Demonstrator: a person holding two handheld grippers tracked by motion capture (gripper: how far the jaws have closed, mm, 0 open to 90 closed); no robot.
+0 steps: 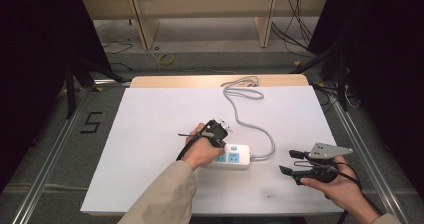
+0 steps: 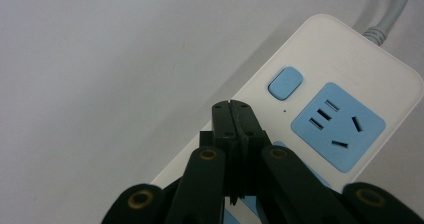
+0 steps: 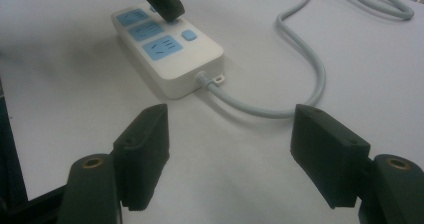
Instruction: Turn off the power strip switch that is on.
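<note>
A white power strip (image 1: 236, 157) with blue sockets lies on the white table top, right of centre. My left gripper (image 1: 221, 141) points down over its left part. In the left gripper view this gripper (image 2: 233, 107) is shut with nothing between its jaws, the tips over the strip (image 2: 350, 69) beside the blue switch (image 2: 285, 83) and a blue socket (image 2: 338, 125). My right gripper (image 1: 289, 162) is held right of the strip, open and holding nothing. In its own view this gripper (image 3: 235, 134) faces the strip's cable end (image 3: 167, 49), and the left gripper (image 3: 164, 1) hovers over the sockets.
The strip's grey cable (image 1: 245, 91) runs from its right end in a curve to a coil at the table's far edge; it also passes ahead of the right jaws (image 3: 310, 79). The white table sheet (image 1: 150, 134) is bare at the left. Wooden shelving and loose cables (image 1: 295, 29) stand beyond the table.
</note>
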